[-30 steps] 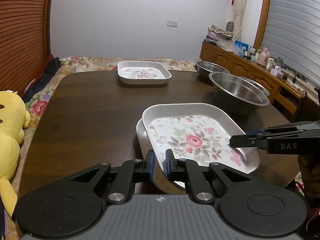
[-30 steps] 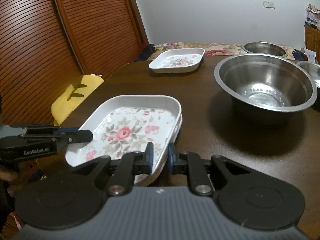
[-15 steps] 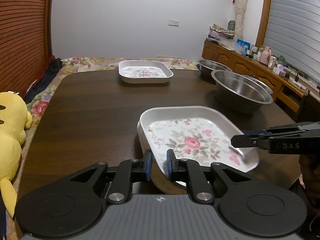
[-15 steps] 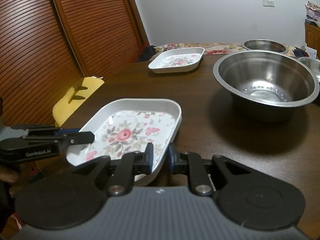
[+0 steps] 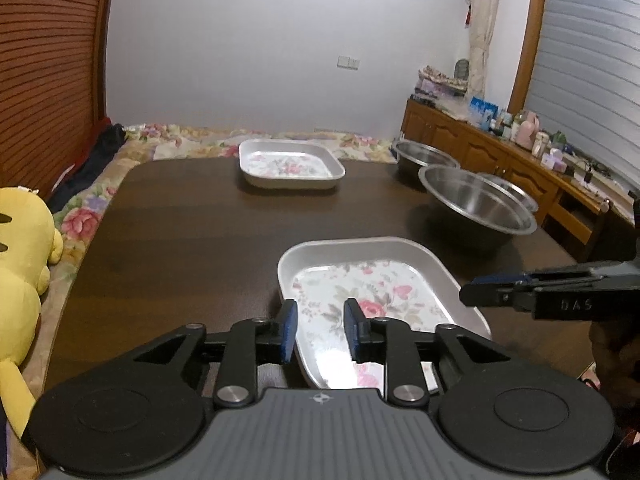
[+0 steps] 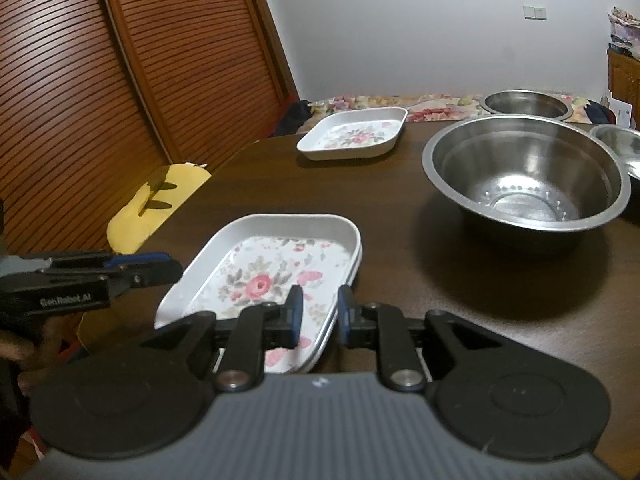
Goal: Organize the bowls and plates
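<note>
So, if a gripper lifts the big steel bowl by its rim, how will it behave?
The big steel bowl looks thin-walled, so probably light and stiff. Its shiny rim may slip between the pads. Held at one side only, the wide bowl would likely tilt.

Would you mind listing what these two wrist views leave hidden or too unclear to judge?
- Near edge of the stacked floral plates: both views, covered by each gripper's own body.
- How many plates are stacked: right wrist view shows layered rims, count unclear.
- Third steel bowl: cut off by the right frame edge.
- Sideboard items: left wrist view, too small.
- Yellow plush toy: cut off by the left edge.
</note>
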Demonstrator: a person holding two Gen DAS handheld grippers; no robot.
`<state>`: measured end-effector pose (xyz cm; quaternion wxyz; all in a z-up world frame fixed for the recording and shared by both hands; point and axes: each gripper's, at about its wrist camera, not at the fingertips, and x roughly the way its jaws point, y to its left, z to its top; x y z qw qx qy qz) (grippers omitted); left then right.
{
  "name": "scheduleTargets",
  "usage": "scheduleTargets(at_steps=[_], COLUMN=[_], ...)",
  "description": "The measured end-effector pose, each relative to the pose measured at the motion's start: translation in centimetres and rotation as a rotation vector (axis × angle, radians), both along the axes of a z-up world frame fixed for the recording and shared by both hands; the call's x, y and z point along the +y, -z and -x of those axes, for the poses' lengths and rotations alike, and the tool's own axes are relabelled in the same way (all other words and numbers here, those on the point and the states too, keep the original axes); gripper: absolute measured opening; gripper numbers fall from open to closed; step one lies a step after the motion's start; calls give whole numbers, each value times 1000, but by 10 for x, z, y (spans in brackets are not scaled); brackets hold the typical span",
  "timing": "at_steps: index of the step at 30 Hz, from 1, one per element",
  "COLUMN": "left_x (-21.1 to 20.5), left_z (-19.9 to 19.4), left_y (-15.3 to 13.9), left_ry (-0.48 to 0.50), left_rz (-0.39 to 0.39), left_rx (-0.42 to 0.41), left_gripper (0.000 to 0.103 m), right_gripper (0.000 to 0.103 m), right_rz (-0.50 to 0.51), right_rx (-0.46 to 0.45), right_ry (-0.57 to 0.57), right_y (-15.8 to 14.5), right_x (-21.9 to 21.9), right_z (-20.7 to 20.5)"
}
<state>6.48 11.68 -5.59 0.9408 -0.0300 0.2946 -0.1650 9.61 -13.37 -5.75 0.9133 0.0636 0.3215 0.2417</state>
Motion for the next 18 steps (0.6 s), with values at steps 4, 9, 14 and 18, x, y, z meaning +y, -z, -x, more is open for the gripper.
scheduleTargets(at_steps=[4,9,14,18], left_x=[2,7,10,9], left_z=[2,-1,-9,-14], left_y=[-8,-15,-23,-29], left_ry=[-11,-30,-59,-89], left_rz=[10,12,4,-4], left_rx=[-30,-49,-60,-68], left_gripper=[40,46,51,52], right_gripper=[20,20,20,20], right_rz=[0,-5,-34,-51], right_rx=[-4,-10,-26,-36], right_ry=[6,12,10,3], right_y=[-4,-8,-14,-17], right_x=[0,-5,-12,-22], right_z=[1,0,0,-2])
